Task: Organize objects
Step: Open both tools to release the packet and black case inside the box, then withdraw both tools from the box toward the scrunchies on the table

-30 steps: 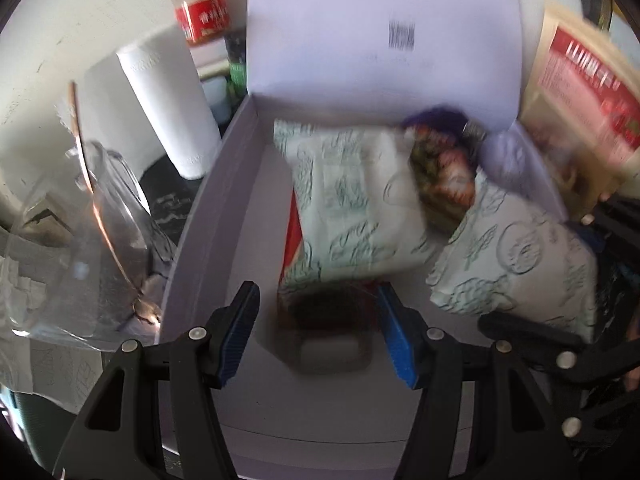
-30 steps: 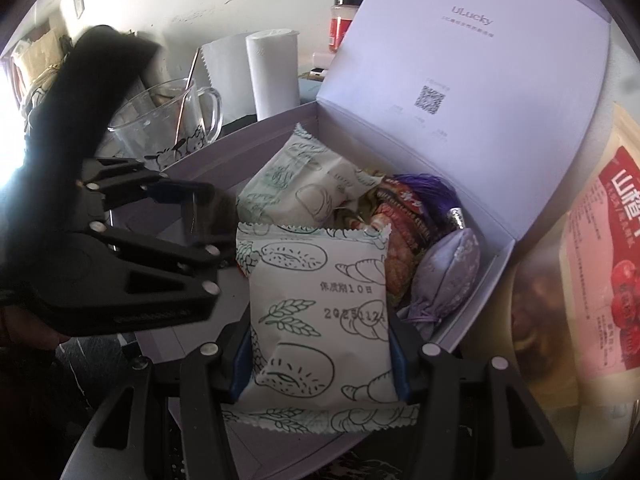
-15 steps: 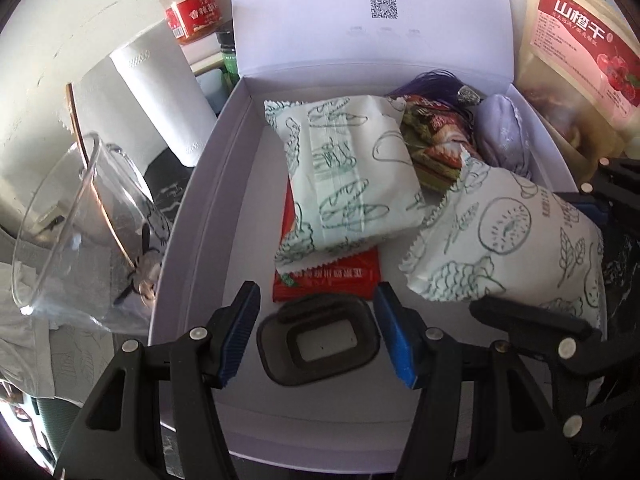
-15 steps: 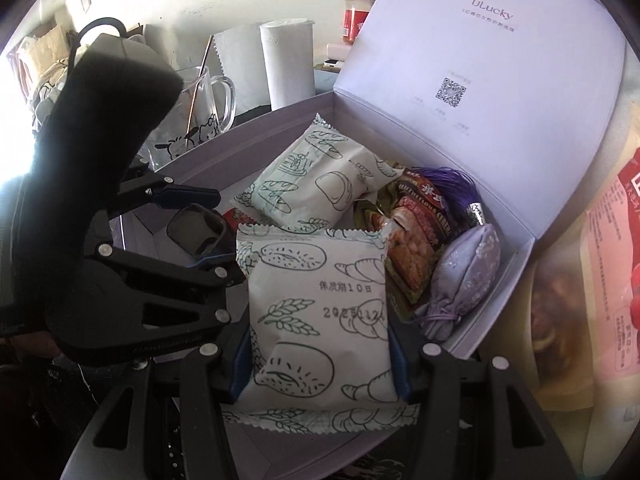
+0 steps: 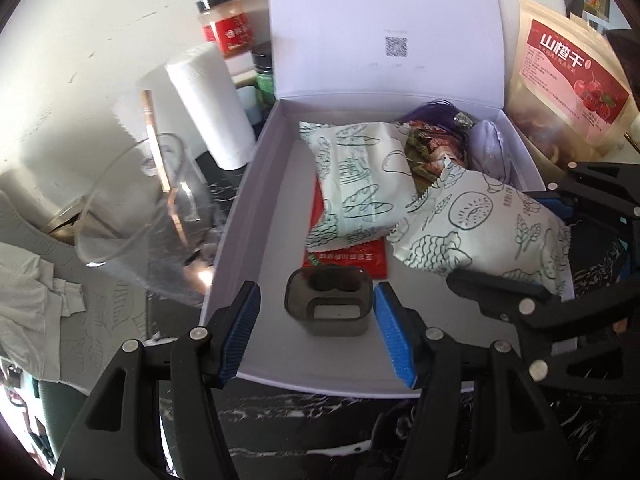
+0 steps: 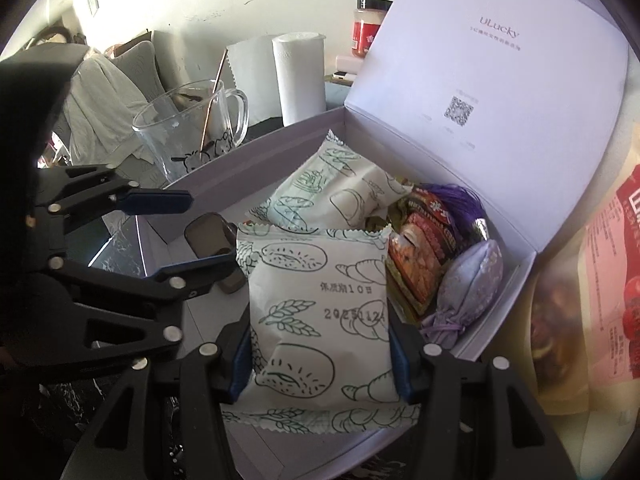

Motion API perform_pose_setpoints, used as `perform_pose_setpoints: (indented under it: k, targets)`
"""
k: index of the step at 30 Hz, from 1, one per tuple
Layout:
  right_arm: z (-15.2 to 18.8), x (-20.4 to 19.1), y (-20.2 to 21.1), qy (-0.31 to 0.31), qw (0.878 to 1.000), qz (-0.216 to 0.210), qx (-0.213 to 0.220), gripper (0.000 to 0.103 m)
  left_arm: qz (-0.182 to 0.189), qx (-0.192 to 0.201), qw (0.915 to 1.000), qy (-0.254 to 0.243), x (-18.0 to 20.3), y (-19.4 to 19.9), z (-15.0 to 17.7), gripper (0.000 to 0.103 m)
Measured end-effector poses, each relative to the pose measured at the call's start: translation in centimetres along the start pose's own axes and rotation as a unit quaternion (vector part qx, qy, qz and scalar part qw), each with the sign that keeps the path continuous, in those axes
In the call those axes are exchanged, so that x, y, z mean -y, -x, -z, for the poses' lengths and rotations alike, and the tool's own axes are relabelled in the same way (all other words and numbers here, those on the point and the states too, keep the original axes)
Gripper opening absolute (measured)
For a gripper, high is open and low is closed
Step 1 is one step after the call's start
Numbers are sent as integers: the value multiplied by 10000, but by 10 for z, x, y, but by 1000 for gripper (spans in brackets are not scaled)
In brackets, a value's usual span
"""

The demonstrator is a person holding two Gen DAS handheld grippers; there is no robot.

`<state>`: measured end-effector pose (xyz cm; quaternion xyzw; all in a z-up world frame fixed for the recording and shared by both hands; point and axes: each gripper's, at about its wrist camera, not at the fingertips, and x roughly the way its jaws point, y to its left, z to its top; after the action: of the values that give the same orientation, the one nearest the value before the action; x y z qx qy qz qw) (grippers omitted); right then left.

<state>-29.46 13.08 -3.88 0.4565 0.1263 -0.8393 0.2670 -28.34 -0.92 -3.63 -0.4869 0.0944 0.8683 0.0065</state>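
The left gripper [image 5: 316, 330] has its fingers apart, a dark grey case [image 5: 329, 301] lying loose between them on the floor of the open white box [image 5: 256, 216]. To their right, the right gripper [image 6: 320, 356] has its fingers clamped on a printed bread packet [image 6: 320, 312] above the box's near edge, beyond which lies a second packet [image 6: 332, 196].

Both wrist views close, angled down, sharing the open box [image 5: 256, 184] [image 6: 256, 160]
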Motion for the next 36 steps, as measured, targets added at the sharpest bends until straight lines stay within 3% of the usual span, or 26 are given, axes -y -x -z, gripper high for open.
perform_pose_setpoints:
  k: [5, 10, 22, 36]
  targets:
    - [4, 0, 0, 45, 10000, 31, -75, 58, -129, 27, 9999, 27, -9, 5, 2, 59]
    - [3, -6, 0, 88, 9997, 204, 93, 72, -96, -20, 9997, 212, -21, 8, 10, 63]
    - [7, -12, 45, 67, 9979, 526, 363, 72, -66, 277, 9988, 408, -31, 54, 17, 73]
    - [16, -39, 124, 200, 9919, 819, 948, 72, -178, 773, 9958, 448, -32, 144, 38, 77]
